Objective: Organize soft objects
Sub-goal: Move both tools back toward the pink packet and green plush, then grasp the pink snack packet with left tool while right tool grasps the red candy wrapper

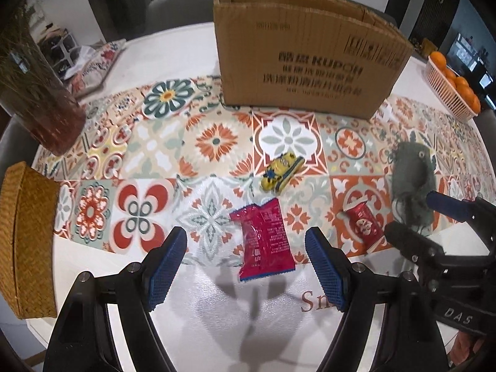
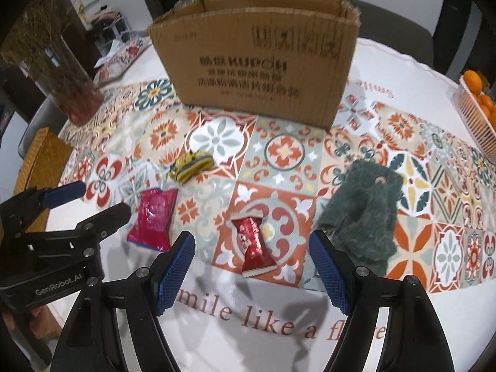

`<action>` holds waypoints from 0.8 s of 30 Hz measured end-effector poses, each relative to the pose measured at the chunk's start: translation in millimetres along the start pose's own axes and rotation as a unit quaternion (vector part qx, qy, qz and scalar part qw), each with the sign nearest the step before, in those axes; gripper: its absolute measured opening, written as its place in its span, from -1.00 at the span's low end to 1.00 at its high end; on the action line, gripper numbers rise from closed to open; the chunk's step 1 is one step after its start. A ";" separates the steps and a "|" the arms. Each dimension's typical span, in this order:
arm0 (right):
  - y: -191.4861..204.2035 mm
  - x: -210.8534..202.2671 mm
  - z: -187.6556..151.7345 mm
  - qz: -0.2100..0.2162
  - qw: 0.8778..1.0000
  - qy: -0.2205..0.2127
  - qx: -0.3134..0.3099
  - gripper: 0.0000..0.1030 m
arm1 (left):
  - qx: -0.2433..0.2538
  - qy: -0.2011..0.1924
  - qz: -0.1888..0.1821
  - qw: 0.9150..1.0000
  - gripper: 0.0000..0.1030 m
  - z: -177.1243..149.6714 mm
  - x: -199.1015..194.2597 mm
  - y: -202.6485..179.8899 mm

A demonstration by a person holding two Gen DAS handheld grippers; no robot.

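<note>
Over the patterned table (image 1: 192, 142), hanging with both claws apart and empty: left gripper (image 1: 246, 266) framing the pink packet (image 1: 263, 238), right gripper (image 2: 251, 271) framing the red wrapper (image 2: 252, 245). Better lowering straight, pinching each across the middle, avoiding the green fuzzy cloth (image 2: 362, 210), then carrying to the box (image 2: 257, 62).

magenta packet (image 1: 266, 241) flat, near left | yellow pouch (image 1: 282, 170) farther | red wrapper (image 2: 255, 243) flat, near centre | green fuzzy cloth (image 2: 362, 214) crumpled, right
</note>
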State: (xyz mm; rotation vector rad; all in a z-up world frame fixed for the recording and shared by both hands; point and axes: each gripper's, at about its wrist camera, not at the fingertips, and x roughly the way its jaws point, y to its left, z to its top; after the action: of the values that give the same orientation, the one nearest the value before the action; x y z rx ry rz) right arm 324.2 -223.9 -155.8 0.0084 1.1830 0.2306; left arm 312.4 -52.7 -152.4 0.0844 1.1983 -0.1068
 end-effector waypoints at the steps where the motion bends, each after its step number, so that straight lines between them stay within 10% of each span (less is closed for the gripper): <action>1: 0.0 3.7 -0.8 0.000 1.000 0.005 -0.001 0.50 | 0.001 0.006 0.000 1.000 0.52 0.0 3.9 -0.6; 24: -5.4 56.2 -7.5 -0.015 0.998 0.054 -0.008 0.11 | -0.010 0.079 -0.006 0.997 0.38 5.0 71.5 -10.5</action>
State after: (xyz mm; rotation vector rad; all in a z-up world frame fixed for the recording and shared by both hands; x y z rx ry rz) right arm 338.4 -219.8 -210.9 -0.0363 1.2883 0.2170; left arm 341.4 -66.5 -217.3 0.0683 1.3574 -0.0997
